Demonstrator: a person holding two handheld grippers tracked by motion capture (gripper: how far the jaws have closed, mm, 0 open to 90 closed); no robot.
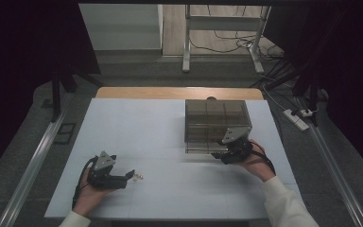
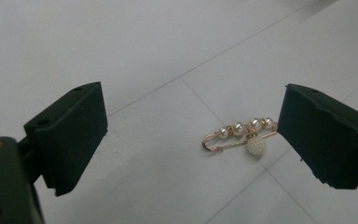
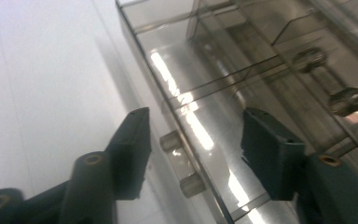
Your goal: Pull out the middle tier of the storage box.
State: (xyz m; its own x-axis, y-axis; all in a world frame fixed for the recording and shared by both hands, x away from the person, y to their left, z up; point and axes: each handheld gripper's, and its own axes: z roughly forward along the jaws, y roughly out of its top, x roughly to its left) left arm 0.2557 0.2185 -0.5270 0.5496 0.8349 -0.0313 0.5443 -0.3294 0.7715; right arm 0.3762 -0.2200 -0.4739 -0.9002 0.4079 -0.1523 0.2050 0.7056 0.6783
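At the left of the high view, the left gripper (image 1: 131,175) lies low over the white table (image 1: 137,123), held by the person's left hand (image 1: 89,195), its jaws pointing right toward a small brooch (image 1: 139,177) just beyond their tips. In the left gripper view its 2 black jaws stand spread wide with nothing pinched; the brooch (image 2: 240,136), a gold-coloured safety pin with a row of small pearls and 1 larger beaded ball hanging from it, lies flat on the table between them, close against the right-hand jaw. Whether it touches that jaw cannot be told. Further right, a smoky clear plastic drawer box (image 1: 216,124) stands on the table. The right gripper (image 1: 219,155), in the right hand (image 1: 256,162), is at the box's front lower edge. In the right gripper view its jaws are apart, on either side of a small clear drawer knob (image 3: 171,140) without pressing it. No brand, label or writing can be read anywhere.
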